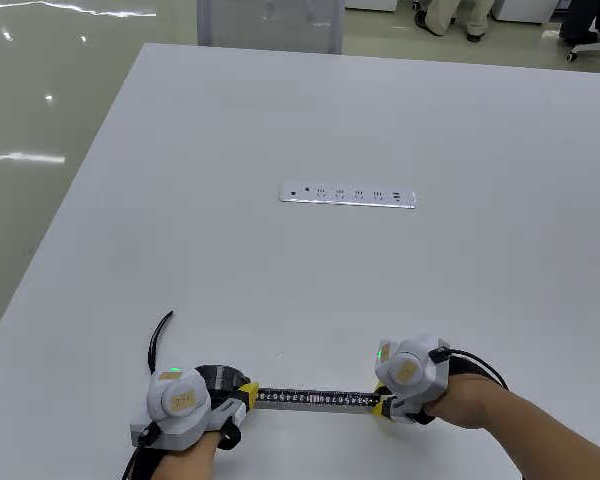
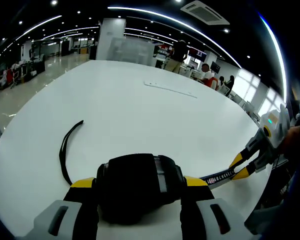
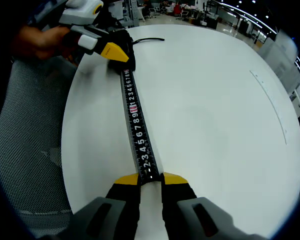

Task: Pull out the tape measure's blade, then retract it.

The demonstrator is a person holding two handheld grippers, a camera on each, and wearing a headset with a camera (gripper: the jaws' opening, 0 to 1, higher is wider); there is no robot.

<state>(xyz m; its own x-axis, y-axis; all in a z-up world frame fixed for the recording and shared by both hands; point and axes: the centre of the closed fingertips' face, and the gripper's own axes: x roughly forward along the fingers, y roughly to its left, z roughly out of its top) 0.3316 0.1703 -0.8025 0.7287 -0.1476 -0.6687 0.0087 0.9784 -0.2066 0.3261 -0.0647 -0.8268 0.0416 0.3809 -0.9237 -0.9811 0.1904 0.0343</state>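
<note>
1. Head view: the tape measure lies on the tabletop, well to my side of the power strip. The left gripper holds its body. The blade runs across to the right gripper, equally far on my side of the power strip. If I simply let the tip go, I judge the spring could whip the blade home and slam the hook.
2. Left gripper view: my jaws are clenched around the black case. Its strap trails on the tabletop between case and power strip. The sides look rounded, so the blade's sideways pull could twist the case or slide it out of my grip.
3. Right gripper view: my jaws are pinched shut on the blade's end, at the lowest numbers. The strip is thin and smooth and may slip free. If I feed it back faster than it reels in, it could buckle.
</note>
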